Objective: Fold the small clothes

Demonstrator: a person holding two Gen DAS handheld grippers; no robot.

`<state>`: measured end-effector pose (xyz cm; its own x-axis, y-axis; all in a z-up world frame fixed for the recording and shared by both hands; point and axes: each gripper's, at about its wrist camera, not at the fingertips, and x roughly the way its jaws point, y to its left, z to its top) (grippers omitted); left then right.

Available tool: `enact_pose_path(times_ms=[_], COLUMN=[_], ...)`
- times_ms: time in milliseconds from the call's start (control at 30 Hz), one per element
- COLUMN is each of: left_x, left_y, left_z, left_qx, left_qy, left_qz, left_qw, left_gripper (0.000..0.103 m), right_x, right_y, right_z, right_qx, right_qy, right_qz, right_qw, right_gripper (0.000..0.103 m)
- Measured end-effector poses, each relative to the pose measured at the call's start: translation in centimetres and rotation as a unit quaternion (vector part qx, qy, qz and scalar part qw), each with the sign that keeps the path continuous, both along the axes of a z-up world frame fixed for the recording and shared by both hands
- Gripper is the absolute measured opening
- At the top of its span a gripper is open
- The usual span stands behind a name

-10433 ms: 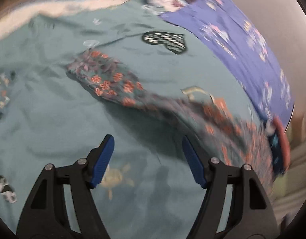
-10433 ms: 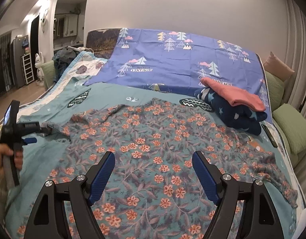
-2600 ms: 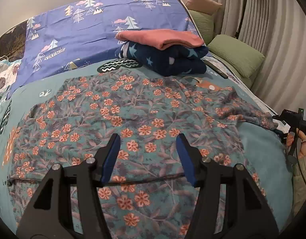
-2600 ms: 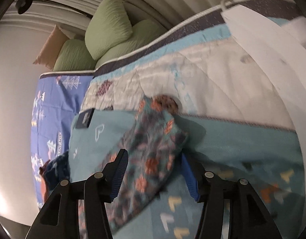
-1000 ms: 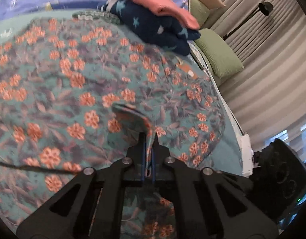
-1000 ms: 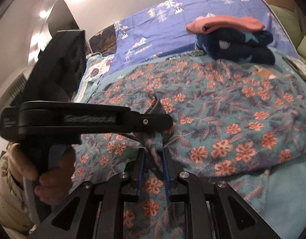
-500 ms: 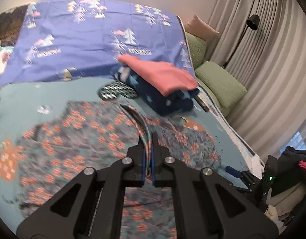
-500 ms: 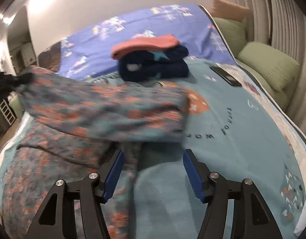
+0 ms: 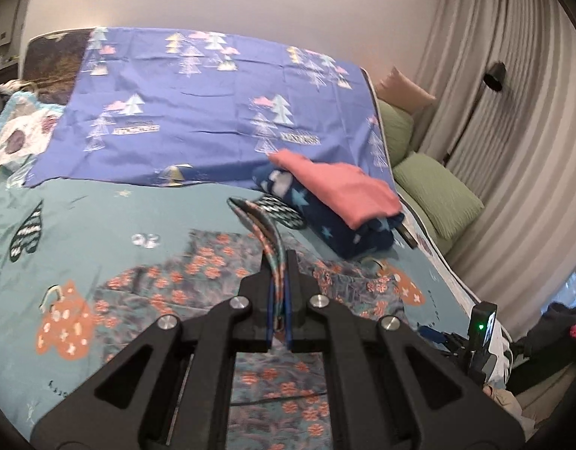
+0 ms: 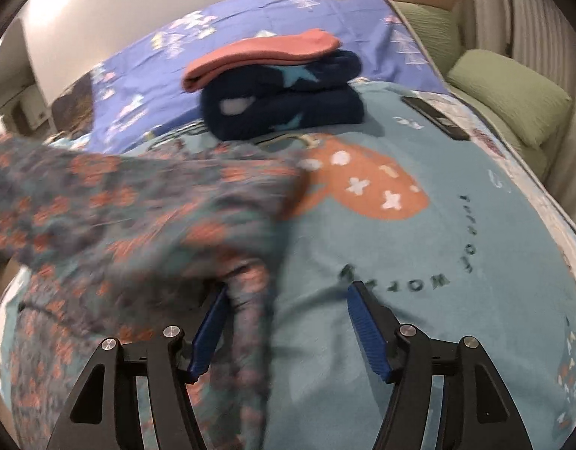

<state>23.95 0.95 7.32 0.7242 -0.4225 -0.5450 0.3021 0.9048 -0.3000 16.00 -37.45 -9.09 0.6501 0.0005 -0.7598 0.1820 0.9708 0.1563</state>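
Note:
A teal floral garment with orange flowers (image 9: 198,273) lies spread on the bed. My left gripper (image 9: 277,262) is shut on an edge of it and holds that edge lifted above the bed; a strip of cloth sticks out past the fingertips. In the right wrist view the garment (image 10: 130,210) hangs blurred across the left half, with a fold draping between the fingers. My right gripper (image 10: 288,322) is open, low over the teal bedspread (image 10: 419,262). The right gripper's body also shows in the left wrist view (image 9: 483,330).
A folded pile, a pink garment (image 9: 336,183) on a navy star one (image 9: 325,221), sits at the back right of the bed. A purple tree-print sheet (image 9: 213,105) covers the head end. Green pillows (image 9: 434,191) and curtains are on the right. A dark phone (image 10: 434,116) lies near the bed's right edge.
My right gripper has opened and let go of the garment. My left gripper, still shut on the cloth, has carried its edge up and toward the head of the bed.

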Motion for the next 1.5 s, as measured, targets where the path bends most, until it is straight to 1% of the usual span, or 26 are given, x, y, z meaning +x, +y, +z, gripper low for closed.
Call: enact_pose_path(times_ms=[167, 300, 367, 433, 467, 533, 567, 633, 667, 733, 800, 833, 900, 933, 1000, 1067, 1100, 1133, 1233, 1267, 1333, 1433, 1500], left_x=[0.5, 1.1, 1.4, 1.5, 1.3, 1.1, 0.9, 0.6, 0.5, 0.4, 0.3, 0.3, 0.2, 0.2, 0.2, 0.3, 0.3, 0.2, 0.0, 0.1, 0.5, 1.5, 1.8], left_y=[2.8, 3.5, 3.7, 3.9, 3.9, 3.9, 3.9, 4.0, 4.2, 4.4, 4.8, 5.0, 5.4, 5.6, 6.1, 6.4, 6.5, 6.7, 7.6, 8.1, 9.0, 9.8, 10.2], left_z=[-1.4, -2.7, -3.1, -3.2, -3.1, -3.0, -3.1, -3.6, -3.9, -4.7, -5.8, -6.4, -7.3, -7.6, -8.1, -7.9, -7.4, -6.9, -5.9, -6.0, -7.2, -10.6, -12.5], left_qx=[-0.005, -0.007, -0.015, -0.032, -0.034, -0.033, -0.032, -0.029, -0.028, -0.026, -0.025, -0.026, -0.028, -0.029, -0.034, -0.039, -0.04, -0.039, -0.037, -0.029, -0.016, -0.004, 0.001], left_qy=[0.023, 0.042, 0.05, 0.052, 0.05, 0.045, 0.045, 0.048, 0.05, 0.057, 0.07, 0.077, 0.086, 0.089, 0.095, 0.094, 0.088, 0.079, 0.058, 0.057, 0.069, 0.115, 0.135], left_qz=[0.031, 0.036, 0.037, 0.034, 0.034, 0.031, 0.03, 0.028, 0.027, 0.027, 0.03, 0.032, 0.034, 0.037, 0.042, 0.046, 0.047, 0.049, 0.055, 0.061, 0.073, 0.082, 0.087], left_qw=[0.9992, 0.9984, 0.998, 0.9976, 0.9976, 0.9979, 0.998, 0.9981, 0.998, 0.9976, 0.9968, 0.9962, 0.9953, 0.9949, 0.994, 0.9937, 0.9942, 0.9949, 0.9961, 0.9961, 0.9949, 0.99, 0.987], left_gripper=[0.005, 0.005, 0.005, 0.005, 0.005, 0.005, 0.005, 0.005, 0.005, 0.005, 0.005, 0.005, 0.005, 0.005, 0.005, 0.005, 0.005, 0.005, 0.005, 0.005, 0.005, 0.006, 0.005], right_x=[0.1, -0.5, -0.9, -1.5, -1.7, -2.1, -2.3, -2.8, -3.1, -3.5, -3.5, -3.4, -3.2, -2.9, -2.3, -1.6, -1.1, -0.7, -0.2, -0.2, -0.2, -0.1, -0.1], right_y=[-0.3, -0.5, -0.8, -1.2, -1.3, -1.2, -0.8, -0.1, 0.2, -0.1, -1.6, -2.6, -3.5, -3.7, -3.5, -2.8, -2.1, -1.4, 0.3, 0.5, 0.7, 0.7, 0.5], right_z=[0.1, 0.5, 0.9, 1.4, 1.6, 1.8, 1.9, 2.0, 1.9, 1.6, 0.8, 0.3, -0.1, 0.1, 0.7, 1.4, 1.8, 2.0, 2.1, 1.9, 1.3, 0.3, 0.0], right_qx=[-0.02, -0.008, 0.004, 0.021, 0.031, 0.045, 0.045, 0.034, 0.026, 0.011, 0.04, 0.071, 0.101, 0.104, 0.099, 0.102, 0.103, 0.099, 0.078, 0.08, 0.09, 0.095, 0.102], right_qy=[0.002, -0.018, -0.032, -0.054, -0.061, -0.065, -0.065, -0.062, -0.062, -0.052, -0.029, -0.015, -0.007, -0.008, -0.01, -0.012, -0.012, -0.013, -0.011, -0.009, -0.004, 0.007, 0.01], right_qz=[-0.028, -0.028, -0.03, -0.036, -0.036, -0.034, -0.028, -0.019, -0.018, -0.035, -0.054, -0.056, -0.049, -0.042, -0.029, -0.007, 0.012, 0.027, 0.04, 0.043, 0.045, 0.04, 0.036], right_qw=[0.999, 0.999, 0.999, 0.998, 0.997, 0.996, 0.997, 0.997, 0.998, 0.998, 0.997, 0.996, 0.994, 0.994, 0.995, 0.995, 0.995, 0.995, 0.996, 0.996, 0.995, 0.995, 0.994], right_gripper=[0.066, 0.065, 0.058, 0.039, 0.035, 0.021, 0.018, 0.009, 0.008, 0.007, 0.007, 0.007, 0.008, 0.01, 0.011, 0.018, 0.024, 0.024, 0.024, 0.024, 0.024, 0.024, 0.024])
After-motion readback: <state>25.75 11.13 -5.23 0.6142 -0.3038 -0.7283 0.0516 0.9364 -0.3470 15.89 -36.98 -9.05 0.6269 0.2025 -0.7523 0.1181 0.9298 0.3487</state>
